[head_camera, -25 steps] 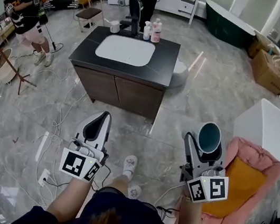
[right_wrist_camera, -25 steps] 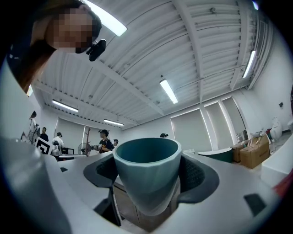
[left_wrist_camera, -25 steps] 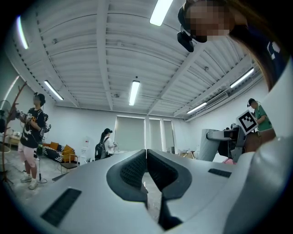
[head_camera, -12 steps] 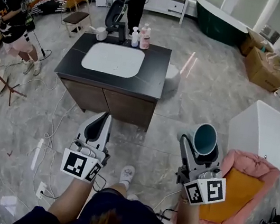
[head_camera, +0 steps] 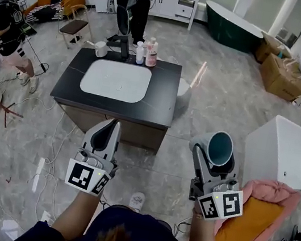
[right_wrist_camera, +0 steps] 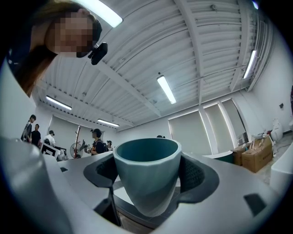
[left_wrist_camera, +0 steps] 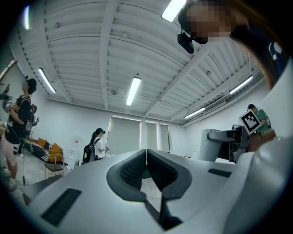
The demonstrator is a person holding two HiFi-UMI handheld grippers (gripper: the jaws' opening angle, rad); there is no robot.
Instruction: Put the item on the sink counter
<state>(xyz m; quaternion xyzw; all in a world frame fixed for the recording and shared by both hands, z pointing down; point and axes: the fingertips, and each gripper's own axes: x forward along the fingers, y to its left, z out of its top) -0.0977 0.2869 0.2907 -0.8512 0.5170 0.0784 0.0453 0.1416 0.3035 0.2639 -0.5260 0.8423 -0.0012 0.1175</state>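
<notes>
My right tool (head_camera: 215, 155) is clamped on the teal cup (right_wrist_camera: 146, 178), with a pad pressed to each side of it. It is held over the floor at the lower right of the head view. The dark sink surface (head_camera: 164, 93) lies at upper centre, well apart from the cup. My left tool (head_camera: 112, 127) is empty, its jaws together.

The left gripper (left_wrist_camera: 146, 153) holds its jaws pressed together; beyond it a person with a backpack (left_wrist_camera: 93, 147) stands under long ceiling lights (left_wrist_camera: 133, 90).
</notes>
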